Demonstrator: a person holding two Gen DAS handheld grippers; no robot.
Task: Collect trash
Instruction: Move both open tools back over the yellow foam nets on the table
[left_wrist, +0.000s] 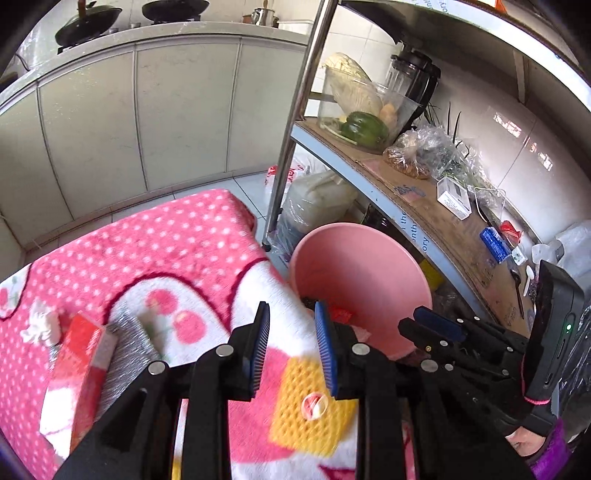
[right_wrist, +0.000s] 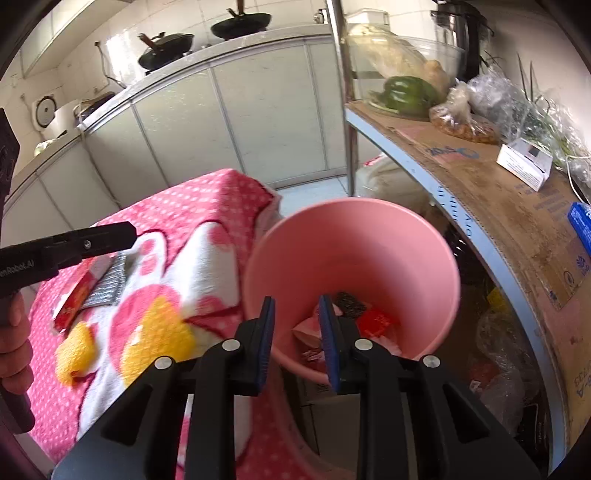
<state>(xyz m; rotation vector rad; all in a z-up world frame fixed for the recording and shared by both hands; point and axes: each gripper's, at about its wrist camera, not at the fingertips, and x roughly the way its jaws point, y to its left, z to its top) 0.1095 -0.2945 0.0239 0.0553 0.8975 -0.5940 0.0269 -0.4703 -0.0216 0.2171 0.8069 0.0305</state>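
Observation:
My left gripper (left_wrist: 292, 347) hangs open and empty above a pink dotted blanket (left_wrist: 166, 251), just over a yellow foam fruit net (left_wrist: 314, 402). Left of it lie a red box (left_wrist: 85, 362), a silvery wrapper (left_wrist: 127, 350) and a crumpled white tissue (left_wrist: 40, 326). My right gripper (right_wrist: 295, 332) is open with nothing between its fingers, over the near rim of the pink bin (right_wrist: 351, 243). Inside the bin lie a red packet (right_wrist: 376, 319), a dark wrapper (right_wrist: 349, 301) and pinkish scraps. The pink bin (left_wrist: 354, 273) stands on the floor beside the blanket's edge.
A metal shelf rack (left_wrist: 291, 122) lined with cardboard (right_wrist: 480, 192) stands right of the bin, holding a bowl of vegetables, bags and small boxes. White kitchen cabinets (left_wrist: 147, 110) with woks on top are behind. Two yellow foam nets (right_wrist: 155, 339) lie on the blanket.

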